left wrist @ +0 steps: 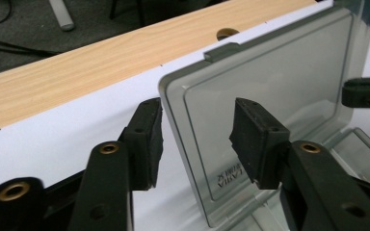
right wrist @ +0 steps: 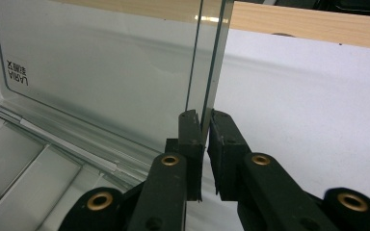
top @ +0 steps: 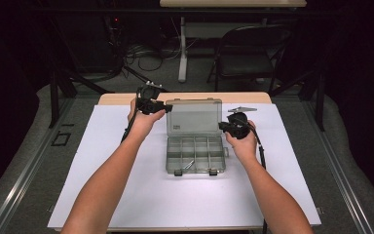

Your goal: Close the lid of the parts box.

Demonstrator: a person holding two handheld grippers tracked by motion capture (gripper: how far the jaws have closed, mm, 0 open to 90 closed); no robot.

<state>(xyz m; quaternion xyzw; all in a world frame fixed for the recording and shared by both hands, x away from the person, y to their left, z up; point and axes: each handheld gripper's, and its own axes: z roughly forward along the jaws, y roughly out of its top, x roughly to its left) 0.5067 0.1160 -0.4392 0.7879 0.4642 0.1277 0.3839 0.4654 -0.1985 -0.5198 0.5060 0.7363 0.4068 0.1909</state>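
Centre frame, right gripper pinched the organizer box lid edge, propping it upright; left gripper straddled the other edge, jaws spread, not yet gripping.

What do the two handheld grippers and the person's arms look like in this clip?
Both the left gripper and right gripper are matte black, with blocky rectangular pads on flat arms joined by brass-ringed pivots. A black cable trails from each. A grey three-cornered plate tops the right one. The forearms are bare, no sleeves or gloves.
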